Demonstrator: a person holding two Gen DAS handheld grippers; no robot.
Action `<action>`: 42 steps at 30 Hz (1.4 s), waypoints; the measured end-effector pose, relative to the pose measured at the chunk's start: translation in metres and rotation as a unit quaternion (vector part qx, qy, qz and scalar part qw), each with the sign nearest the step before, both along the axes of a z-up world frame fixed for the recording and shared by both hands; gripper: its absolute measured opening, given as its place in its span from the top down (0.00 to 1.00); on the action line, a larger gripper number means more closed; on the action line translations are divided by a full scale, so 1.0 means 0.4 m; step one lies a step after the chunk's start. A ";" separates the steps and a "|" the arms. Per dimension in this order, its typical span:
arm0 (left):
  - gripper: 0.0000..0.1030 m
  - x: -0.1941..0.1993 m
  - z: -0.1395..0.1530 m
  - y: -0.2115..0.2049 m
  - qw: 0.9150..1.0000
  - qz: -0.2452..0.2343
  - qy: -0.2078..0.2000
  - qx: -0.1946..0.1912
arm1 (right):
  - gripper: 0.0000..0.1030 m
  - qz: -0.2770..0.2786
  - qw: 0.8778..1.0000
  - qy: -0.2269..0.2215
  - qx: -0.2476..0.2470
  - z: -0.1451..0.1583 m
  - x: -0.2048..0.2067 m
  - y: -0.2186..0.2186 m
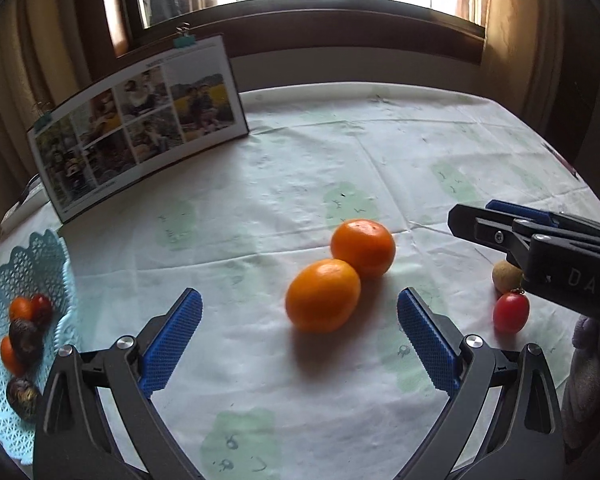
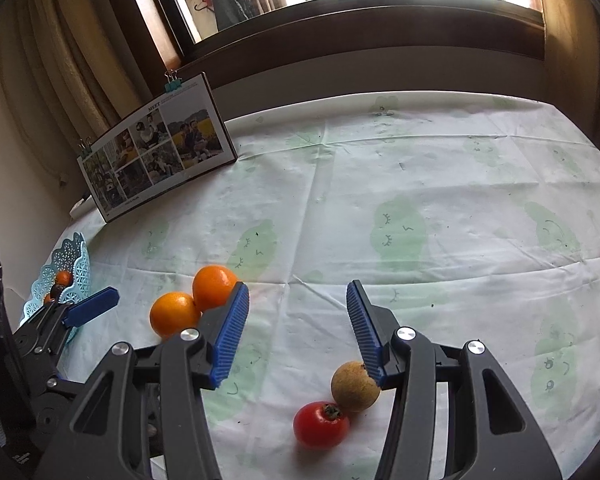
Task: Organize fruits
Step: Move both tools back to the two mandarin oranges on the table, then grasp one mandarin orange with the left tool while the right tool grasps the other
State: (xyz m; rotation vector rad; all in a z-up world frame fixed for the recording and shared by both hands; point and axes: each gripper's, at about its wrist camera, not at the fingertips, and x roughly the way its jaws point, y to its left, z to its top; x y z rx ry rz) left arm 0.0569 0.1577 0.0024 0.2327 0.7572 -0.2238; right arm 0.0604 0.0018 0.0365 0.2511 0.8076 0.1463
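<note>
- Both pairs of jaws stood wide apart and held nothing: the left gripper (image 1: 299, 322) framed two oranges, the right gripper (image 2: 298, 316) hung over the bare tablecloth (image 2: 440, 184).
- Between the left gripper's blue pads (image 1: 172, 344), at the centre of the left wrist frame, lay the nearer orange (image 1: 323, 295), touching the farther orange (image 1: 363, 246) behind it. That spread looked chosen to take the nearer one first.
- At the lower left of that frame a pale blue lattice basket (image 1: 40, 256) already carried several small fruits, orange, red and dark. It was likely the collecting place.
- Low in the right wrist frame a red tomato-like fruit (image 2: 321, 424) touched a tan round fruit (image 2: 355, 386), which lay against the tip of one right pad. Both sat nearer the camera than the fingertips, so the right gripper was not lined up on either.
- A photo board (image 1: 140, 128) leaned upright in the upper left, clear of the work.
- Hard to tell: the basket was cut off by the frame edge, so its full load was unknown; the dark fruits' kind was unclear; whether the pad truly touched the tan fruit could not be settled.
</note>
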 end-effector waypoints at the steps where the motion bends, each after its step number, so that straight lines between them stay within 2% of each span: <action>1: 0.11 0.002 -0.004 -0.003 1.000 -0.003 0.003 0.001 | 0.50 0.000 1.000 0.000 0.000 0.000 0.000 0.000; 5: 0.33 0.013 -0.024 -0.012 1.000 -0.015 0.021 -0.006 | 0.50 0.000 1.000 0.001 0.000 -0.002 0.003 0.000; 7: 0.51 0.017 -0.035 -0.009 0.999 -0.017 0.029 -0.013 | 0.50 0.002 1.000 0.002 -0.001 -0.003 0.004 0.003; 9: 0.58 0.022 -0.037 0.002 0.999 -0.015 0.035 -0.027 | 0.50 0.008 1.000 0.003 -0.004 -0.003 0.006 0.010; 16: 0.58 -0.007 -0.011 0.026 0.999 -0.008 0.015 -0.042 | 0.50 0.031 0.999 0.002 -0.021 0.005 0.010 0.048; 22: 0.58 -0.052 0.030 0.055 0.999 0.014 -0.025 -0.037 | 0.50 0.057 0.998 0.005 -0.034 0.011 0.026 0.093; 29: 0.58 -0.089 0.064 0.103 0.997 0.037 -0.048 -0.049 | 0.50 0.092 0.994 0.020 -0.051 -0.007 0.057 0.158; 42: 0.58 -0.140 0.108 0.174 0.993 0.066 -0.080 -0.061 | 0.50 0.094 0.992 0.039 -0.078 -0.034 0.106 0.216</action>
